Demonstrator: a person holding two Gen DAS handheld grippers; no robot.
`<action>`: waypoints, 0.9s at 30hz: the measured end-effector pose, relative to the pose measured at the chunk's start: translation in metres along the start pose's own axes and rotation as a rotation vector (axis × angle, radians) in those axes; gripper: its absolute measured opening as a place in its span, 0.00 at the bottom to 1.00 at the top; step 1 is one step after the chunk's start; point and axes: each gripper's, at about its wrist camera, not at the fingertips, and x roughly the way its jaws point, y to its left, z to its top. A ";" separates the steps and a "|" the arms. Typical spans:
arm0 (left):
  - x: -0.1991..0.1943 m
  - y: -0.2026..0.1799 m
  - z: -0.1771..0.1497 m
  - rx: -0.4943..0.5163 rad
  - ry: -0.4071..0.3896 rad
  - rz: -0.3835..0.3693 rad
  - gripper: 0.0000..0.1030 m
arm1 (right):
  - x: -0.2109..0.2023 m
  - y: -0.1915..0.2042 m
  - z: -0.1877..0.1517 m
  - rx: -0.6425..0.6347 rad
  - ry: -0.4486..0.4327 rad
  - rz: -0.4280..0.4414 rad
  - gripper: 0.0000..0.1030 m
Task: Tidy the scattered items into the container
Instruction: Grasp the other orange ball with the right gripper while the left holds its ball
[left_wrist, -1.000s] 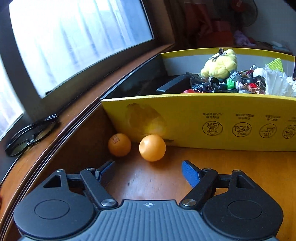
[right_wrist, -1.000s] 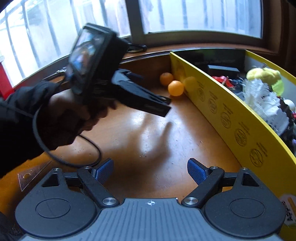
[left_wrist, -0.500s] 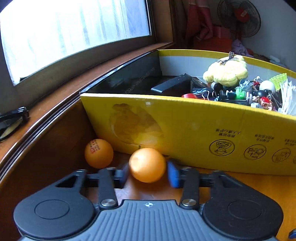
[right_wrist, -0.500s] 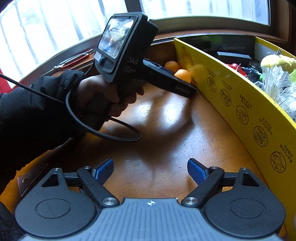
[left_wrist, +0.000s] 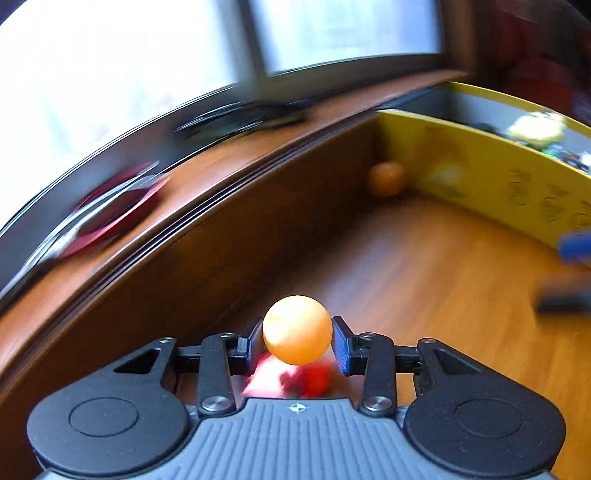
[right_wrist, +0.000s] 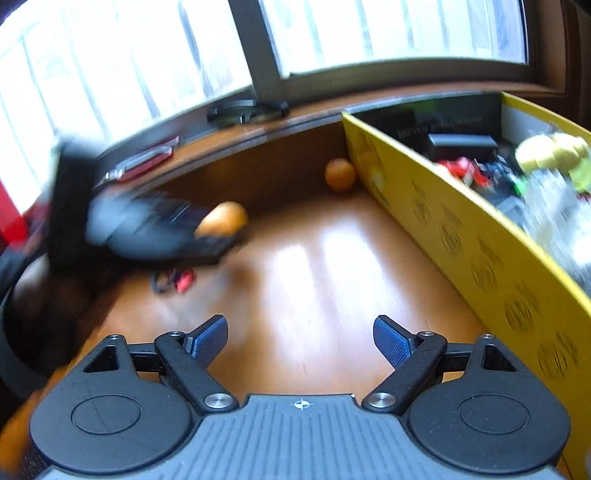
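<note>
My left gripper (left_wrist: 297, 338) is shut on an orange ping-pong ball (left_wrist: 297, 329) and holds it above the wooden table, away from the box. In the right wrist view the same gripper is a dark blur at the left with the ball (right_wrist: 222, 219) at its tip. A second orange ball (left_wrist: 386, 178) lies in the corner against the yellow cardboard box (left_wrist: 491, 184); it also shows in the right wrist view (right_wrist: 340, 174). My right gripper (right_wrist: 301, 341) is open and empty over the table, beside the box wall (right_wrist: 480, 240).
The box holds a yellow plush toy (right_wrist: 552, 151), a black case (right_wrist: 461, 142) and several small items. A small red and black object (right_wrist: 173, 279) lies on the table below the left gripper. Glasses (right_wrist: 245, 109) and a red tool (right_wrist: 142, 162) lie on the window ledge.
My left gripper closed on the nearer orange ball, lifted it and swung back left, away from the box. The other ball stayed in the corner. The right gripper stayed open.
</note>
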 end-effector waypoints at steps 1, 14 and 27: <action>-0.006 0.008 -0.008 -0.033 0.010 0.023 0.40 | 0.007 0.000 0.009 -0.012 -0.025 0.003 0.83; -0.037 0.045 -0.046 -0.225 0.053 0.047 0.40 | 0.138 0.017 0.074 -0.463 -0.125 -0.102 0.92; -0.042 0.037 -0.053 -0.250 0.050 0.100 0.40 | 0.188 0.035 0.078 -0.586 -0.108 -0.257 0.97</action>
